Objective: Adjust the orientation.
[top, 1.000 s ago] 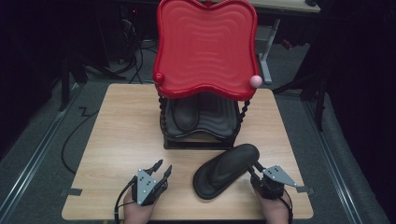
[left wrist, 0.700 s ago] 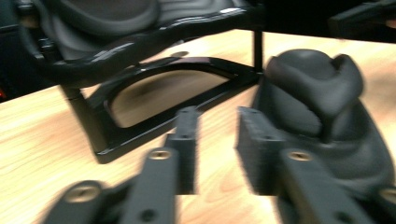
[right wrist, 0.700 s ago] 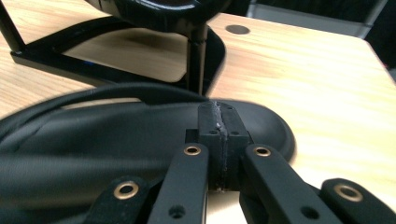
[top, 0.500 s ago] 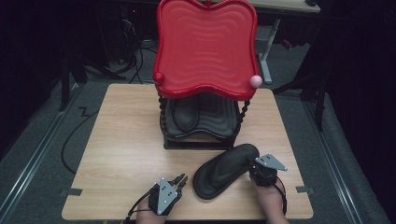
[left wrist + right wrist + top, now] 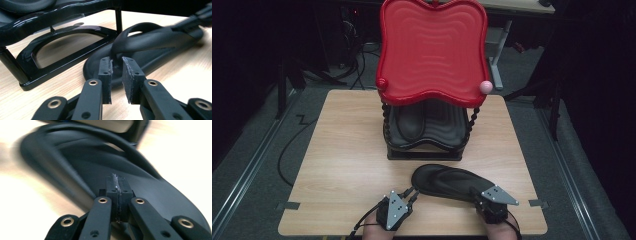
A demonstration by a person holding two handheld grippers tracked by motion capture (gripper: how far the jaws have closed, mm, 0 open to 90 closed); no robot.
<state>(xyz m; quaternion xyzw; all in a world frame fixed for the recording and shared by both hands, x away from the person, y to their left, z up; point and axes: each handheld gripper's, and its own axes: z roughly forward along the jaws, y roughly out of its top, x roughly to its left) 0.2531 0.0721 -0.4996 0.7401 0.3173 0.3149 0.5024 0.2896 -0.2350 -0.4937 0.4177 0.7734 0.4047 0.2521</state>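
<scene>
A black flip-flop sandal (image 5: 444,181) lies flat on the wooden table (image 5: 337,150) in front of the rack, toe to the left. My left gripper (image 5: 411,191) points at the toe end. Its jaws have just been opening, and a narrow gap now shows between the pads (image 5: 130,72), with nothing in it. The sandal's toe rim (image 5: 150,60) lies just beyond the left gripper (image 5: 116,65). My right gripper (image 5: 480,196) is over the heel end. In its own view the right gripper (image 5: 117,178) is shut, pad against pad, on top of the sandal's sole (image 5: 150,195).
A black rack (image 5: 424,150) with a red wavy top tray (image 5: 432,50) stands mid-table, with a second black sandal (image 5: 412,122) on its lower shelf. Its glossy base (image 5: 62,62) is close behind the left gripper. Dark floor and cables surround the table.
The sandal has turned from a diagonal to nearly level, its heel swung toward the front edge. My left gripper moved right to the toe. My right gripper closed and came back with the heel.
</scene>
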